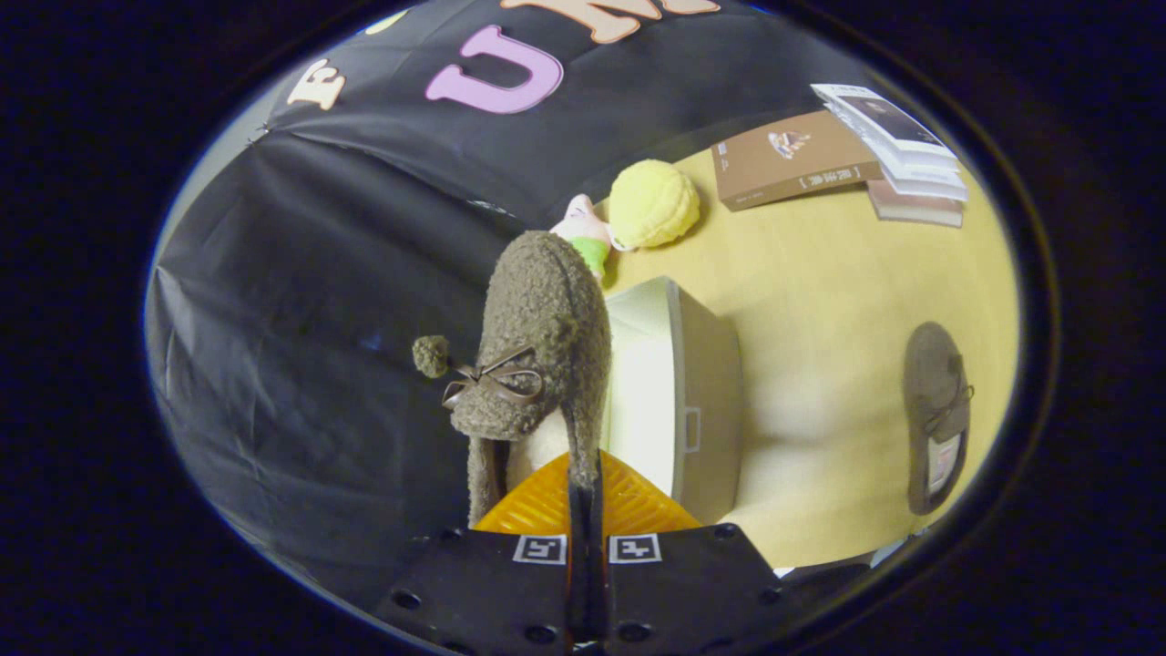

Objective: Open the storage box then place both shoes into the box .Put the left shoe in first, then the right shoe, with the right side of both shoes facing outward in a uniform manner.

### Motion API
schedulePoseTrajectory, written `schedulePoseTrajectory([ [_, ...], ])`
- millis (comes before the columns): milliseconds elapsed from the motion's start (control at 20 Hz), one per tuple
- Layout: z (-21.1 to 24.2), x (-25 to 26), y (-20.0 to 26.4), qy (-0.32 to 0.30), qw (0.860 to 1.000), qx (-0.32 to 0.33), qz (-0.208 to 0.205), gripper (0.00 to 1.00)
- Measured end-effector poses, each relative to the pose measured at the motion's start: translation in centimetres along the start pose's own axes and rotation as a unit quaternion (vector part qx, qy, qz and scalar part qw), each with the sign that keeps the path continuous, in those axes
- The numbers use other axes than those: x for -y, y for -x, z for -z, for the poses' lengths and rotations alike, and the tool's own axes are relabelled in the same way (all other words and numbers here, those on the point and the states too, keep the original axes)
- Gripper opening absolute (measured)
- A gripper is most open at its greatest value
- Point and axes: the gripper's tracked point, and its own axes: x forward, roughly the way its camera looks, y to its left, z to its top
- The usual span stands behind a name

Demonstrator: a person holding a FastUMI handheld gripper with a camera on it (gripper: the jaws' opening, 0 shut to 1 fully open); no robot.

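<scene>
Gripper view: tool (583, 474) apparently pinches fuzzy brown bow-tied shoe (537, 337).

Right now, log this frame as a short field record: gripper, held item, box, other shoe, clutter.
gripper: gripper shut on the fuzzy brown shoe, both fingers pinching its heel edge
held shoe: fuzzy brown shoe with bow and pompom, lifted, toe pointing away from the fingers
box: white storage box, open, just beyond the held shoe
box contents: what shows of the inside is bare
other shoe: second brown shoe lying on the table, apart from the box
clutter: yellow plush ball, small pink and green toy, books at the far side
</scene>
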Motion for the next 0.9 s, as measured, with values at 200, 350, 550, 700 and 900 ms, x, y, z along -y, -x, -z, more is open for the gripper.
schedulePoseTrajectory([
  [200,2.2,-0.6,-5.4,-0.021,0.999,-0.027,0.034,0.03],
  [350,3.9,0.1,-8.7,-0.028,0.996,-0.053,0.061,0.03],
  [550,4.9,1.9,-11.9,-0.026,0.992,-0.055,0.112,0.04],
  [700,5.7,2.5,-13.9,-0.015,0.989,-0.064,0.133,0.04],
  [900,5.7,2.6,-14.7,0.005,0.989,-0.060,0.137,0.06],
])
